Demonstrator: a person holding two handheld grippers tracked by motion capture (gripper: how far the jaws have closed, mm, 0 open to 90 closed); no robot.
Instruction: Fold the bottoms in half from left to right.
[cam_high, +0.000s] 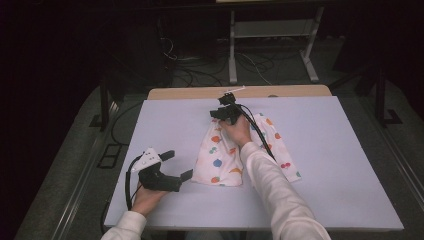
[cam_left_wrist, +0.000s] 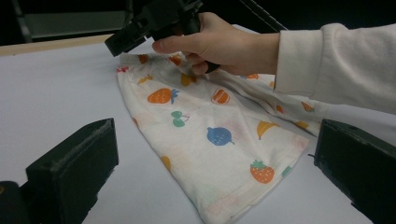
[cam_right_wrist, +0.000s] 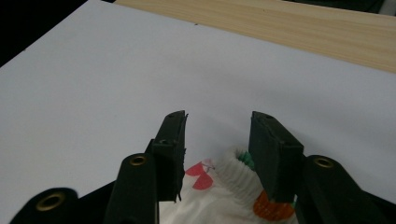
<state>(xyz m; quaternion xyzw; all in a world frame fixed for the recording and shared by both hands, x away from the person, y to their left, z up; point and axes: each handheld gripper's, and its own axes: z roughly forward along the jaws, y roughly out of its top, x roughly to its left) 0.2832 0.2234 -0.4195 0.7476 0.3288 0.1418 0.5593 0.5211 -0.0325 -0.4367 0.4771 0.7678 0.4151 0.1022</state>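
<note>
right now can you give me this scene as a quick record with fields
item: white fruit-print garment lying flat on the table
right gripper: at the garment's far edge, jaws part-closed around a bunched fold of the elastic hem, gap left on one side
left gripper: open, off the cloth, beside its near left corner
right hand: over the far end of the garment
surface: white board on a wooden tabletop

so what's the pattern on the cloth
White cloth with colourful fruit prints; clearest in the left gripper view.
</note>
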